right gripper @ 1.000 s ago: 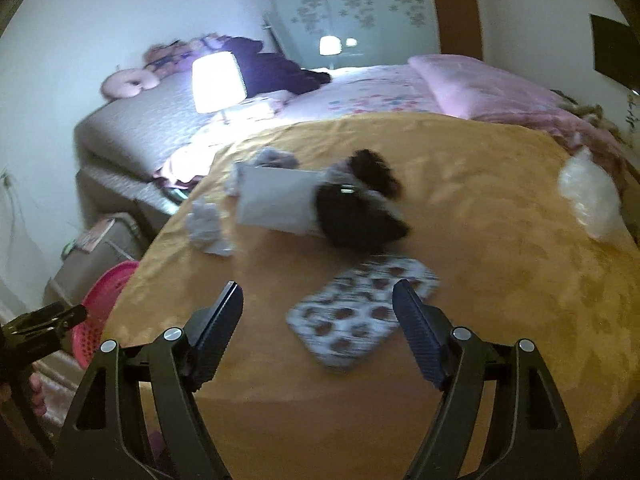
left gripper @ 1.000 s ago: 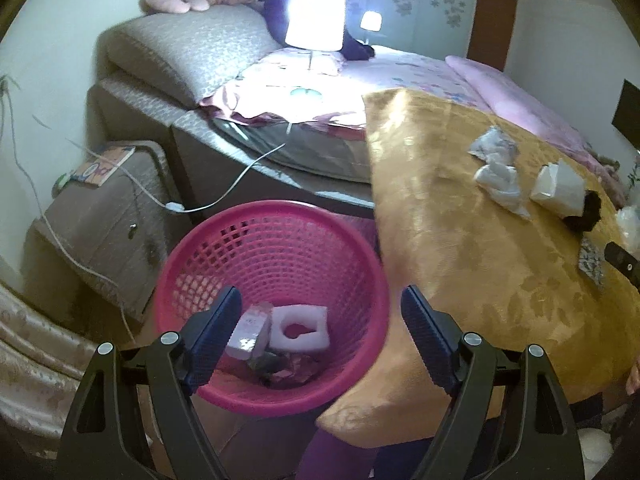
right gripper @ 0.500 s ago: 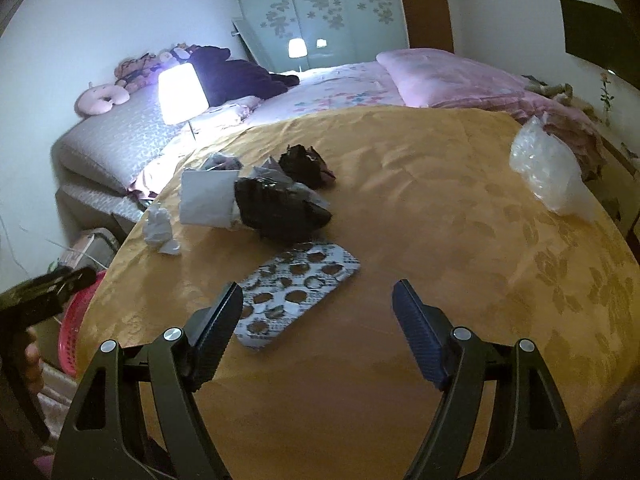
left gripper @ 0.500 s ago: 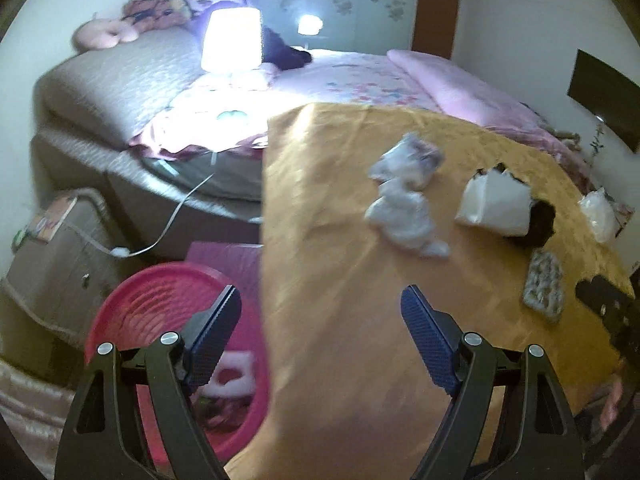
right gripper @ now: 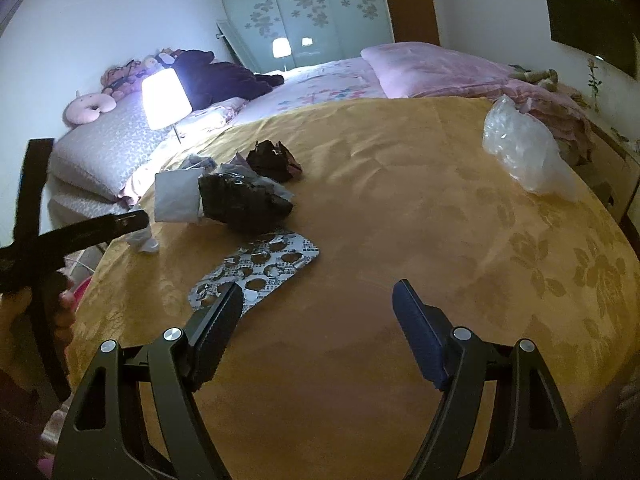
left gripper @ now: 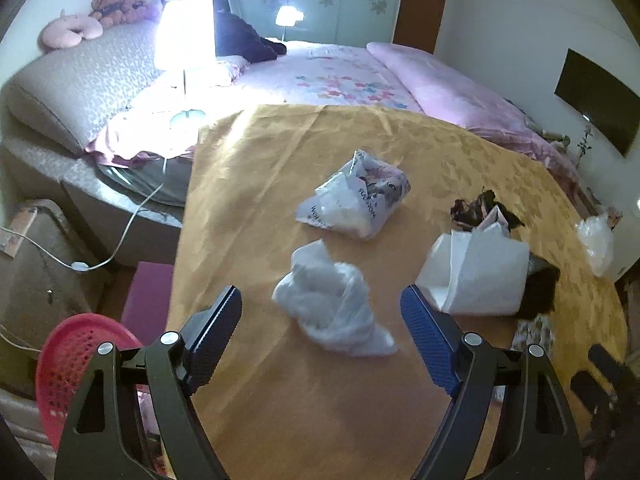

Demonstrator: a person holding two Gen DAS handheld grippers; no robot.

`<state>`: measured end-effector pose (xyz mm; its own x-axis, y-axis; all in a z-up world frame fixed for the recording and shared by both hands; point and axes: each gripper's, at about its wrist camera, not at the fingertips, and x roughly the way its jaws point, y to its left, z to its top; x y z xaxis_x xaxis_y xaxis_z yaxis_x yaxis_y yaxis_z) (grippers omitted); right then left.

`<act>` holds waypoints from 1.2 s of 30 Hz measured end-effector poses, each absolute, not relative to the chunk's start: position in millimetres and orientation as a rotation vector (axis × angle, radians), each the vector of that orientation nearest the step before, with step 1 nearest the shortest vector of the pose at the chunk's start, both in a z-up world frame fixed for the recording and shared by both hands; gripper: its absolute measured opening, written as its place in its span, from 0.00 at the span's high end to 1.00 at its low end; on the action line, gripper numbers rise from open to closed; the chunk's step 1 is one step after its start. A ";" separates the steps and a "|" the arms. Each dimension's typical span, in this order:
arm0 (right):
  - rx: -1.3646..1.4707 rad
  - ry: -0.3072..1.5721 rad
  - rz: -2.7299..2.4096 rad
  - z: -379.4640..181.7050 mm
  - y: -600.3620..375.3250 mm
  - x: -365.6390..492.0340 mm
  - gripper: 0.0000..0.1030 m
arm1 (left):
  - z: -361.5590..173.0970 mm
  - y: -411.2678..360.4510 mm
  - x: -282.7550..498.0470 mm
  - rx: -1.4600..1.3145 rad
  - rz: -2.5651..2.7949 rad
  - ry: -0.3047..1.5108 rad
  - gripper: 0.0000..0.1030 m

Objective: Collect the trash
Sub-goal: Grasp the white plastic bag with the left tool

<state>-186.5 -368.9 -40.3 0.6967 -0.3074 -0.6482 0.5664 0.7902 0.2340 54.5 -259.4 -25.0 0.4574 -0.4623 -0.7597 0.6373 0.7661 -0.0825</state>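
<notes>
Trash lies scattered over the gold tablecloth (left gripper: 280, 420), none of it picked up at this moment. Left gripper (left gripper: 320, 320) stands wide with nothing between its pads, aimed down at a crumpled white wad (left gripper: 332, 304) that sits framed between the fingers, apart from both; judged the next pick. Beyond it lie a printed plastic bag (left gripper: 356, 200) and a white paper bag (left gripper: 476, 276), the latter touching a dark wrapper (left gripper: 538, 292). Pink basket (left gripper: 68, 368) stands on the floor beside the table edge at lower left, placed so that the left hand can reach it; its contents are hidden behind the gripper arm. Right gripper (right gripper: 316, 308) is likewise wide and empty, poised low over the table, its left finger overlapping the corner of an emptied blister pack (right gripper: 260, 268); contact cannot be confirmed from this angle. A clear plastic bag (right gripper: 524, 152) rests well apart at the far right edge. Most items remain on the table.
</notes>
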 end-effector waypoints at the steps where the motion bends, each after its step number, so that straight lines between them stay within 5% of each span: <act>1: 0.442 0.630 -0.504 -40.7 -369.2 -186.5 0.28 | -27.4 -261.9 56.6 0.229 -0.685 0.866 0.24; 6: 0.449 0.633 -0.502 -42.8 -370.4 -186.8 0.28 | -34.5 -268.6 55.7 0.257 -0.706 0.877 0.52; 9: 0.451 0.633 -0.500 -43.0 -370.1 -186.2 0.28 | -33.7 -267.5 52.8 0.259 -0.722 0.873 0.57; 36: 0.329 0.701 -0.475 -46.4 -331.1 -103.5 0.19 | -16.2 -197.9 3.9 0.262 -0.733 0.827 0.58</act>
